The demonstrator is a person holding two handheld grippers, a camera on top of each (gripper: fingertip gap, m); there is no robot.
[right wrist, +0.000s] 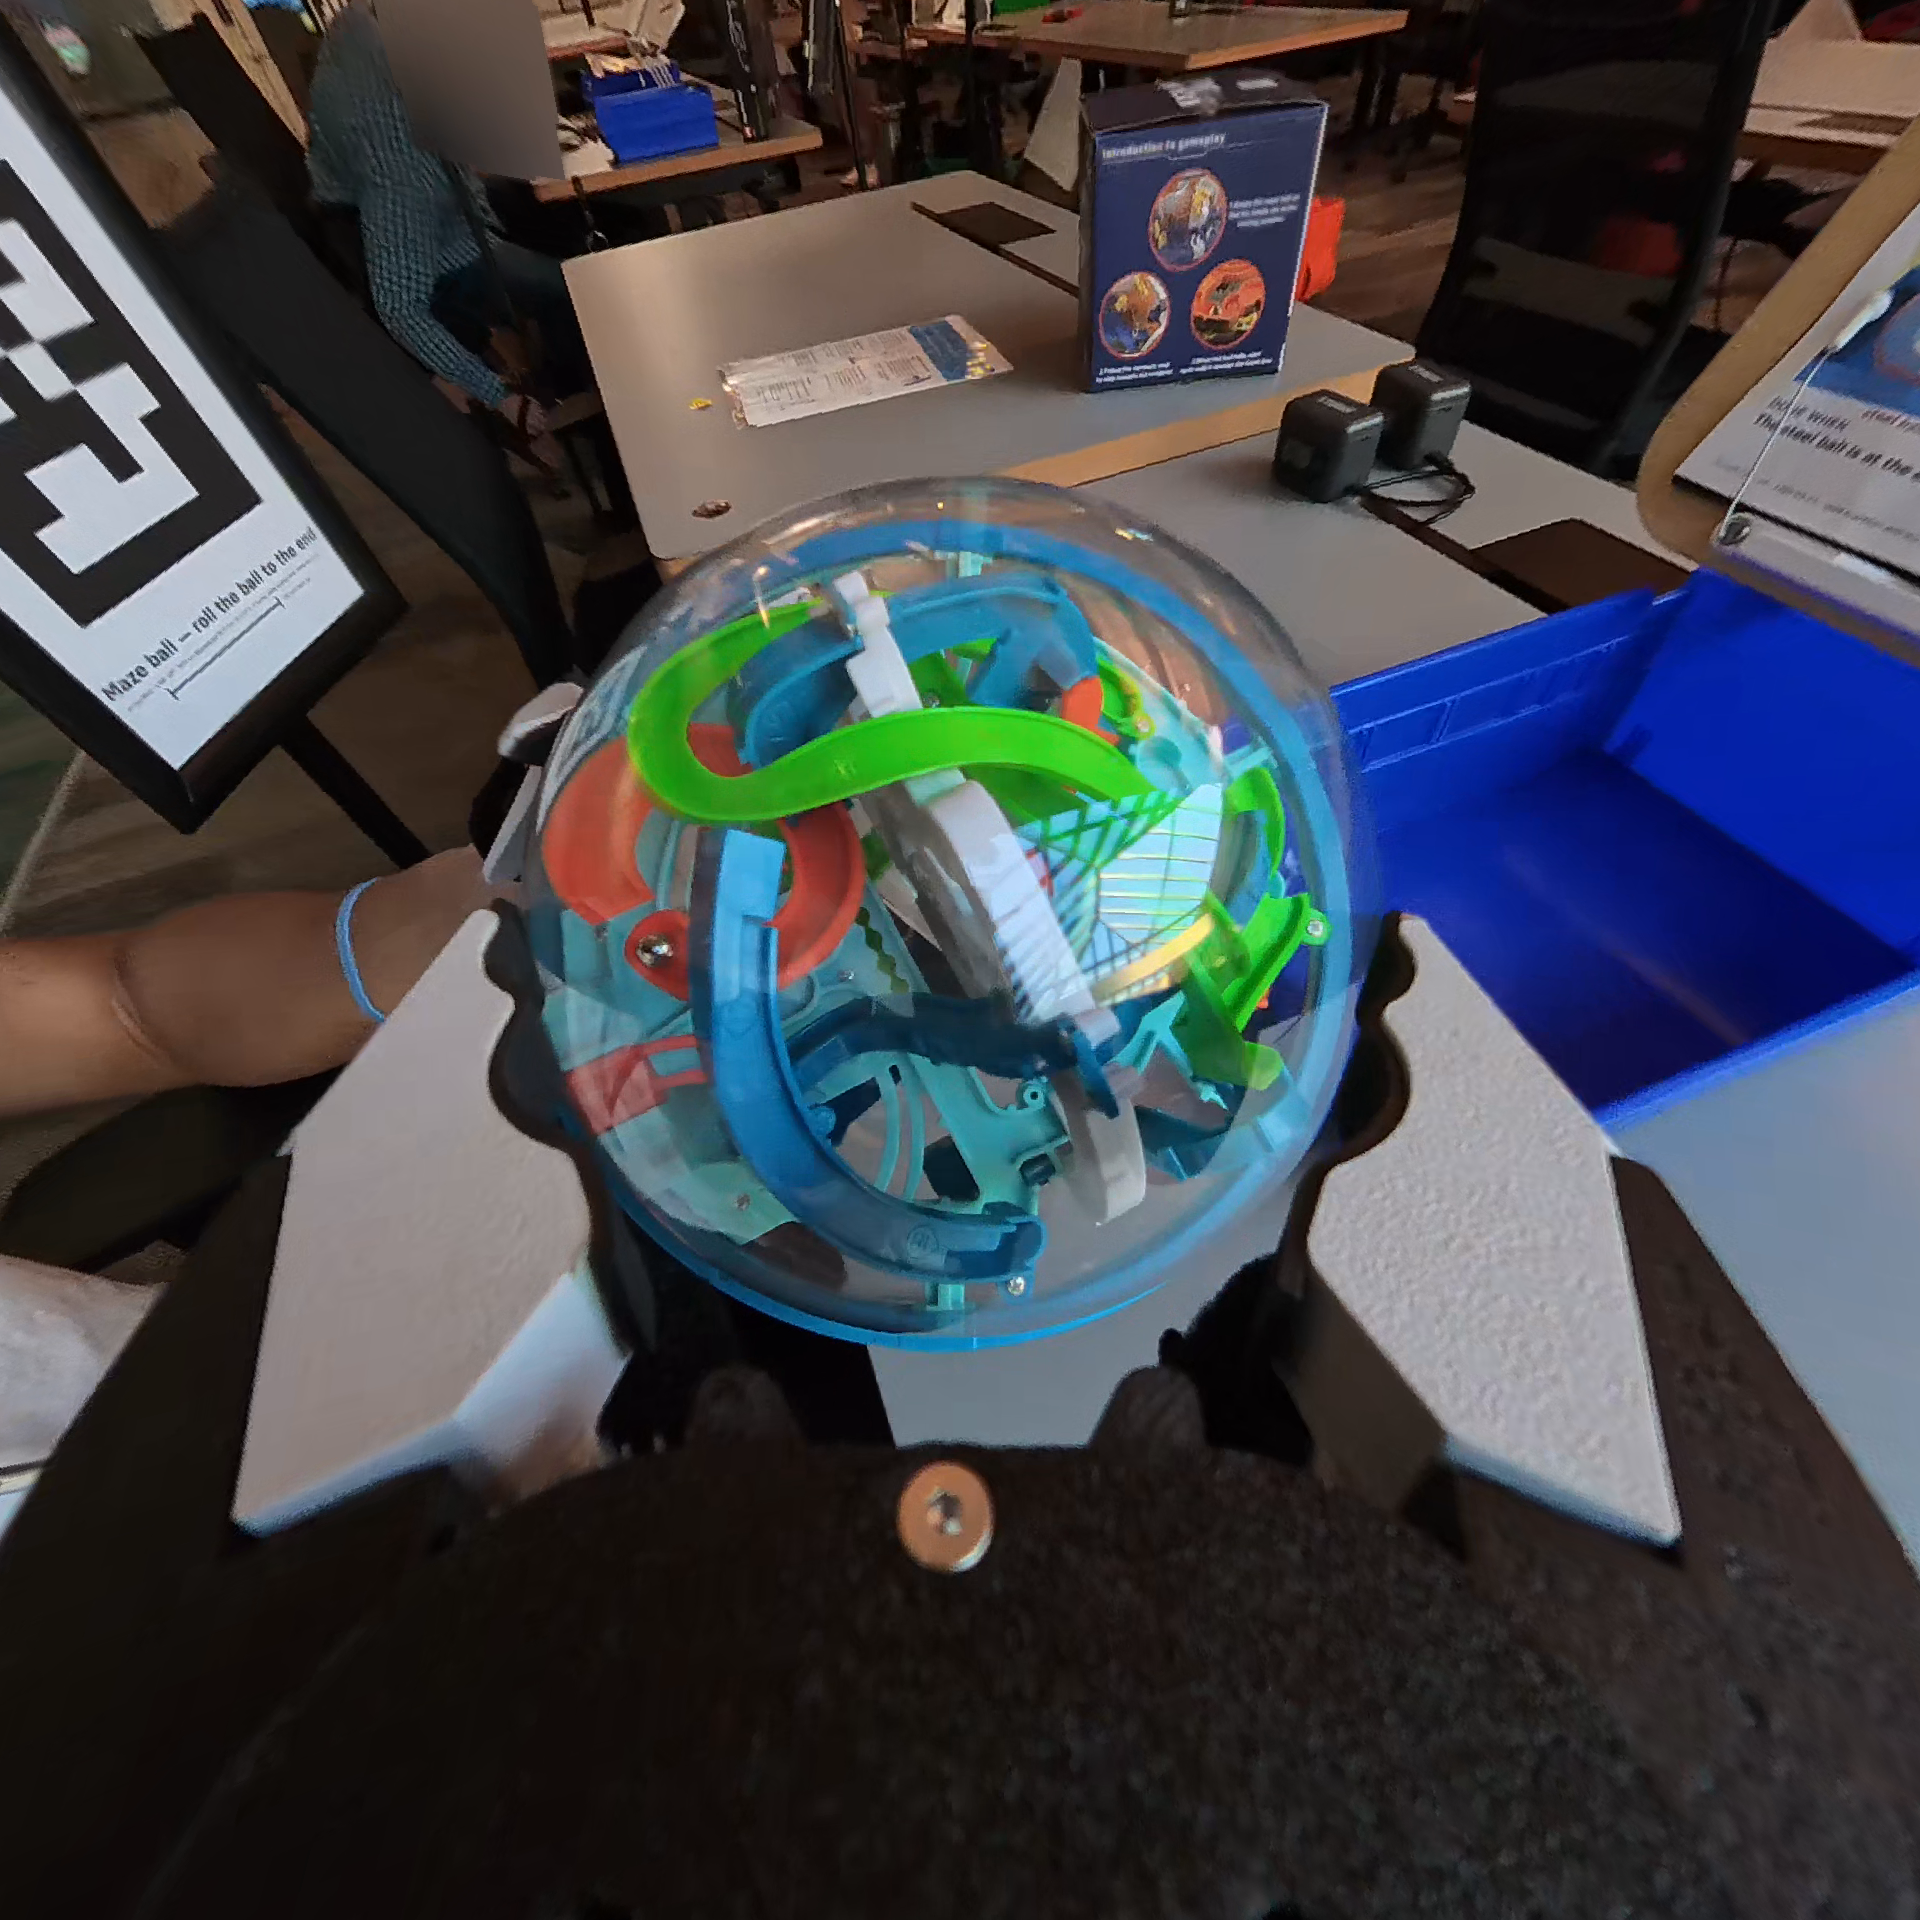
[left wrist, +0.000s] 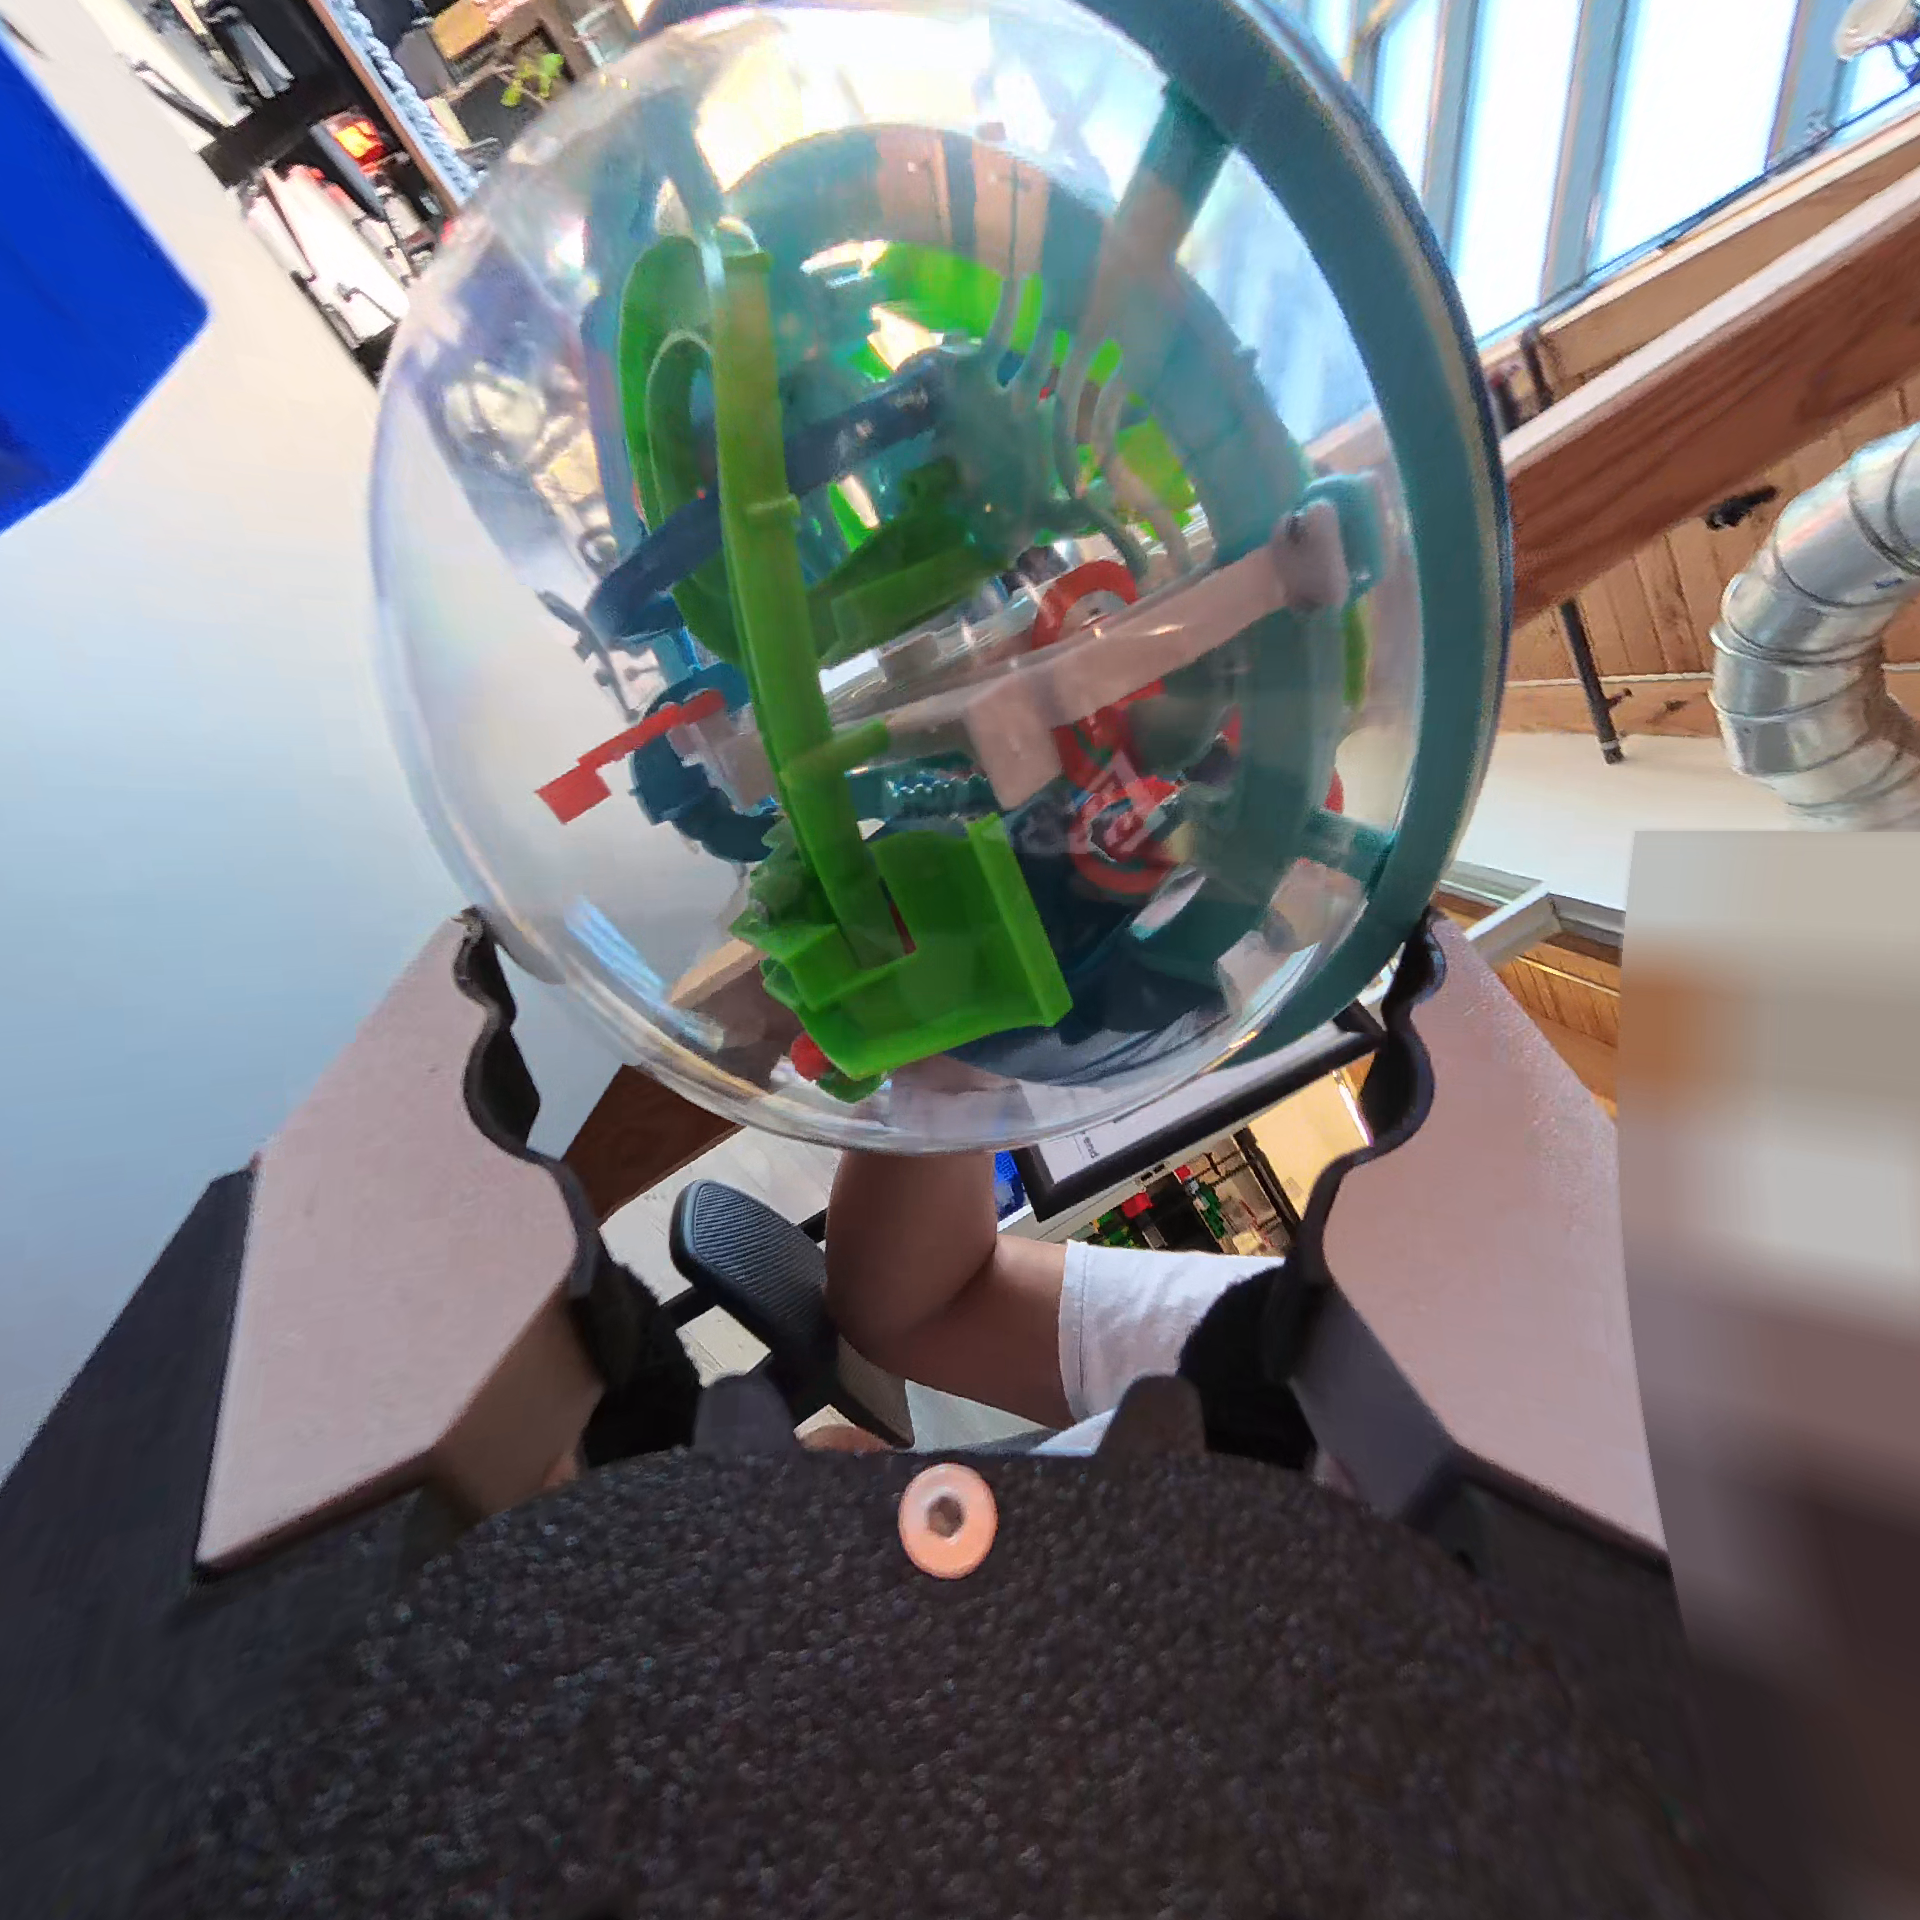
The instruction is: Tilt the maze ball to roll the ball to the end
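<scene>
The maze ball (left wrist: 914,582) is a clear sphere with green, blue, red and white tracks inside and a teal band round it. It is held up in the air between both grippers. My left gripper (left wrist: 945,940) is shut on its lower part, and both black pads (left wrist: 488,997) press on the shell. In the right wrist view the maze ball (right wrist: 935,914) fills the centre, and my right gripper (right wrist: 945,997) is shut on it at its widest part. A small steel ball (right wrist: 652,948) sits on a red piece at the left inside. Part of the left gripper (right wrist: 535,727) shows behind the sphere.
A person's forearm (right wrist: 187,987) reaches in from the left. An open blue bin (right wrist: 1662,852) stands at the right on a grey table (right wrist: 831,291), with a dark blue box (right wrist: 1195,239) and two small black cubes (right wrist: 1371,426) behind. A framed sign (right wrist: 156,499) stands at the left.
</scene>
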